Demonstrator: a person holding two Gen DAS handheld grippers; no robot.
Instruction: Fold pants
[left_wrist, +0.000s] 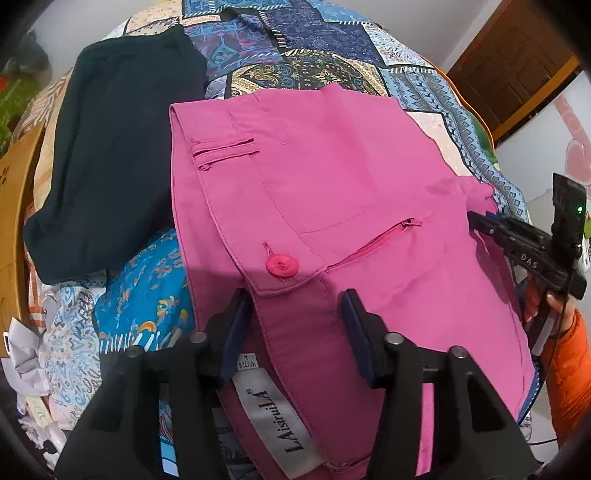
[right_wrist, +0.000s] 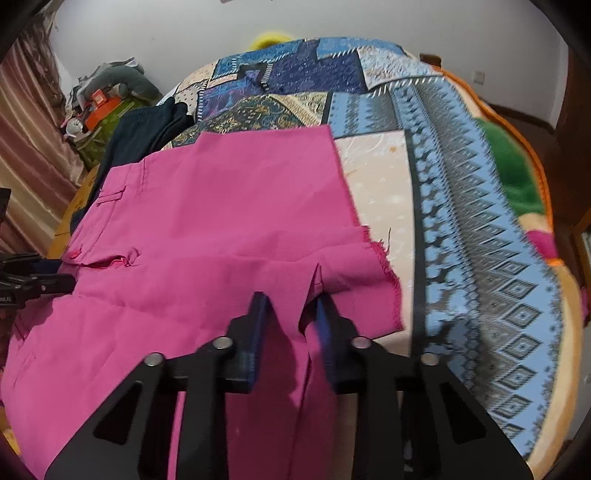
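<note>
pink pants (left_wrist: 332, 177) lie on the bed (right_wrist: 461, 155). left gripper (left_wrist: 295, 314) is spread at the waistband; right gripper (right_wrist: 291, 314) pinches the hem. both edges should be lifted level.

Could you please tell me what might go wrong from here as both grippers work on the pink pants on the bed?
1. The left gripper straddles the waistband of the pink pants with its jaws apart; lifting now could leave that end behind.
2. The right gripper holds only a thin pinch near the frayed hem, which may slip out.
3. The dark garment lies against the pants and could get dragged along.
</note>
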